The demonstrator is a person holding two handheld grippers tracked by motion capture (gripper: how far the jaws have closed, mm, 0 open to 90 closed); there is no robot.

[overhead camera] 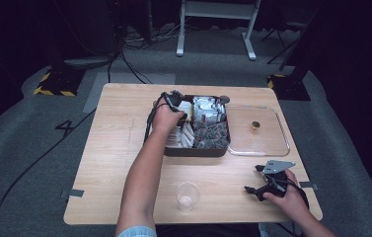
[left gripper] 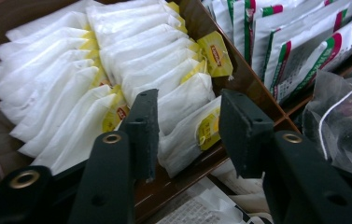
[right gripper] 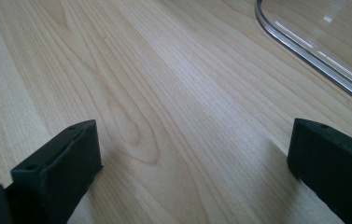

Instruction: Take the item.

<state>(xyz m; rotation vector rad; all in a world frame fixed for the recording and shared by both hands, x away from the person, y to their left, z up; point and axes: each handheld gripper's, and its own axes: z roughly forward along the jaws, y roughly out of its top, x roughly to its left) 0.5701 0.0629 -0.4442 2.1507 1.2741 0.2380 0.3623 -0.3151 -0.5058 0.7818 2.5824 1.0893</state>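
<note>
hidden: left gripper (overhead camera: 177, 98) jaws behind hand | cut off: clear lid (right gripper: 318, 51) at frame edge | too small: object on lid (overhead camera: 255, 126)

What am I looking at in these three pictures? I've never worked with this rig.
A person holds a two-jaw gripper in each hand; no robot arm. The high view looks down on a wooden table. The other two pictures come from cameras on the grippers.

The left gripper, jaws open, is poised over white tea bags in a divided brown box; it holds nothing. The right gripper, jaws wide open and empty, rests low over bare wood near a clear lid. A clear plastic cup stands at the near edge.
</note>
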